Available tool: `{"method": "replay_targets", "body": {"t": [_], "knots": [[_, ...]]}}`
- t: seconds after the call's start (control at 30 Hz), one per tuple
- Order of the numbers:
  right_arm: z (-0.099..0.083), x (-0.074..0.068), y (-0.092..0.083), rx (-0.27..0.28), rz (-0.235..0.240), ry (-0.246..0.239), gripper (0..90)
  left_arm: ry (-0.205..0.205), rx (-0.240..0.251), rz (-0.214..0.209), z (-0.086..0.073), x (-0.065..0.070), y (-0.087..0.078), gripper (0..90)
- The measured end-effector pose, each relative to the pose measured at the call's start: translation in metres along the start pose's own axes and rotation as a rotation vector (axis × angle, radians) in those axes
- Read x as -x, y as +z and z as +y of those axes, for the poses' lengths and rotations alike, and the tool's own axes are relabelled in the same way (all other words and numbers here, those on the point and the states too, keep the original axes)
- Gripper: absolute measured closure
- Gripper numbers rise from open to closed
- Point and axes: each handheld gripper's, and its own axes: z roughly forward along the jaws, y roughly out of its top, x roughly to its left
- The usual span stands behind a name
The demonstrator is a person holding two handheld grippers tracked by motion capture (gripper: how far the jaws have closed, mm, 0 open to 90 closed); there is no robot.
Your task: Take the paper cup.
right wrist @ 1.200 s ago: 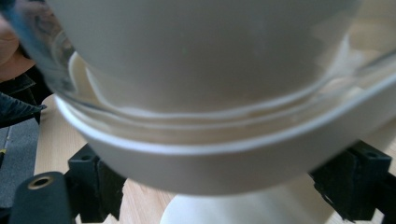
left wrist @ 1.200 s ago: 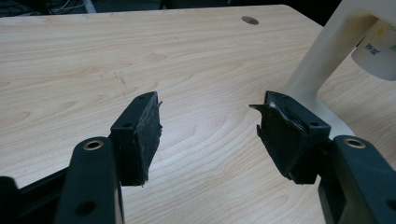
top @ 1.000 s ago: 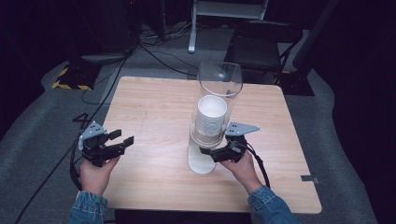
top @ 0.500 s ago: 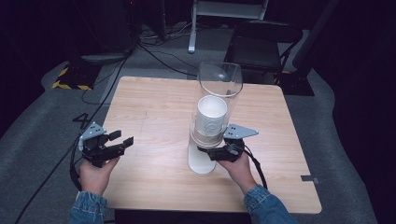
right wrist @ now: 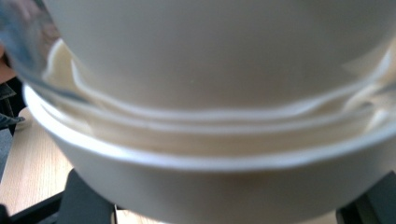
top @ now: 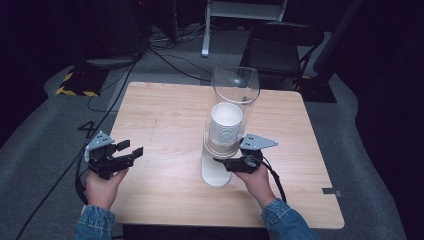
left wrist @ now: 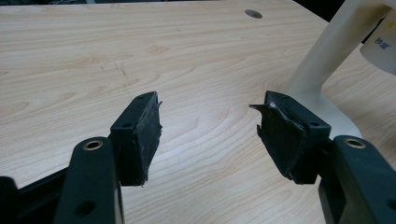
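Note:
A cup dispenser stands mid-table: a clear tube on a white stand, with a stack of white paper cups inside. My right gripper reaches in from the right at the foot of the stack. Its jaws have just been closing and are shut on the lowest cup, which bulges between the black fingers. At the table's left edge my left gripper hovers open over bare wood with nothing between its pads.
The wooden table has a small round hole near its far side. Behind it stand a dark chair and a metal frame. Cables run across the grey floor, beside a hazard-striped strip.
The right gripper's jaws have drawn in around the lowest cup. Both hands have kept their places.

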Motion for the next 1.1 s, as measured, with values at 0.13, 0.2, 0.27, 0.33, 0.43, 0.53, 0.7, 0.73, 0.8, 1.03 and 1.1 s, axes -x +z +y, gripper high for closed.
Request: {"method": "replay_targets", "body": {"t": [0.13,0.2,0.27,0.33,0.43,0.53,0.7,0.73,0.8,1.03,1.1], "knots": [[-0.003,0.0,0.002,-0.022,-0.001,-0.001,33.1,-0.001,0.001,-0.002,0.0,0.0,0.0,38.3],[-0.006,0.0,0.003,-0.037,-0.003,0.002,33.3,-0.001,0.0,-0.003,0.0,0.0,0.0,38.3],[-0.008,0.0,0.004,-0.047,-0.004,0.004,33.2,-0.002,-0.001,-0.003,0.0,-0.001,0.0,38.3],[-0.009,0.0,0.004,-0.038,-0.002,0.001,33.2,-0.004,0.0,-0.005,0.0,-0.001,0.001,38.3],[-0.011,0.0,0.004,-0.031,0.0,0.001,33.3,-0.006,-0.001,-0.007,0.0,-0.001,0.002,38.3],[-0.012,-0.001,0.003,-0.036,-0.003,0.0,33.3,-0.006,-0.001,-0.011,0.001,0.0,0.003,38.3],[-0.014,-0.002,0.002,-0.034,0.001,0.011,33.3,-0.007,-0.004,-0.013,0.001,0.0,0.004,38.3],[-0.014,-0.002,0.002,-0.033,0.003,0.012,33.4,-0.007,-0.001,-0.015,0.001,0.0,0.004,38.3],[-0.015,-0.002,0.001,-0.033,0.005,0.015,33.4,-0.008,-0.001,-0.015,0.001,0.0,0.004,38.3],[-0.016,-0.003,0.001,-0.037,0.01,0.028,33.5,-0.006,0.0,-0.013,0.001,-0.001,0.004,38.3],[-0.016,-0.003,0.001,-0.036,0.01,0.029,33.3,-0.006,-0.003,-0.011,0.001,-0.001,0.004,38.3]]}}
